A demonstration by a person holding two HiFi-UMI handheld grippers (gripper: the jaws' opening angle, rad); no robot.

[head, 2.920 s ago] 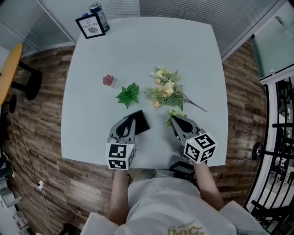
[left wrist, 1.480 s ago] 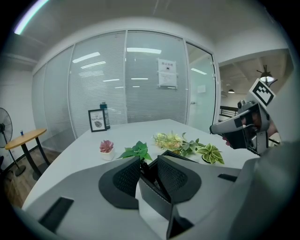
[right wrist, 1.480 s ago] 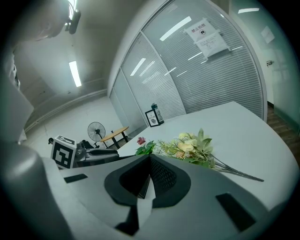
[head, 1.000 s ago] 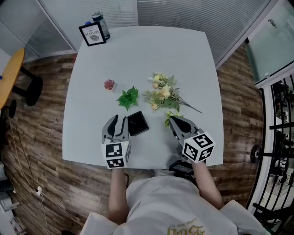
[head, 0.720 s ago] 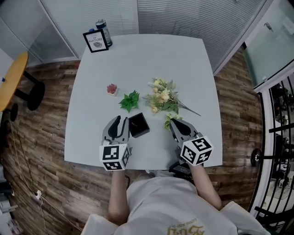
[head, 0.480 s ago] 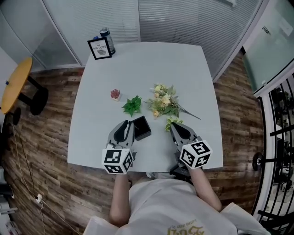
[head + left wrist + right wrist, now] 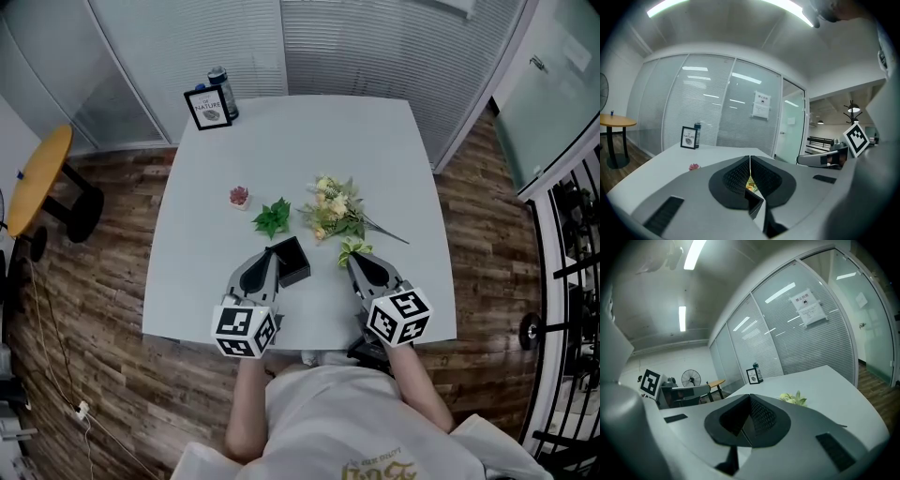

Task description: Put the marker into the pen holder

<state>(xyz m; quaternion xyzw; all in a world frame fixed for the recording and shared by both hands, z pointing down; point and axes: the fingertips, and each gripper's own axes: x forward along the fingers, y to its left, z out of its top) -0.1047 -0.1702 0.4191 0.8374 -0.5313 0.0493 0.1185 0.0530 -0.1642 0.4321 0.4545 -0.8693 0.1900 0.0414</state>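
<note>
Our left gripper has just closed its jaws on nothing; the right gripper is pinched together, empty too. The pen holder sits just beside the left tips. No marker shows; we judge it light, stiff and slick, best gripped mid-barrel.

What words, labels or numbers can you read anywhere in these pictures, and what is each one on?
"NATURE": framed card at the table's far corner; its smaller line above is too small to read.
Notice on the glass wall: too small to read.
Shirt print: blurred and cut off.
Bottle behind the card: no readable label.
</note>
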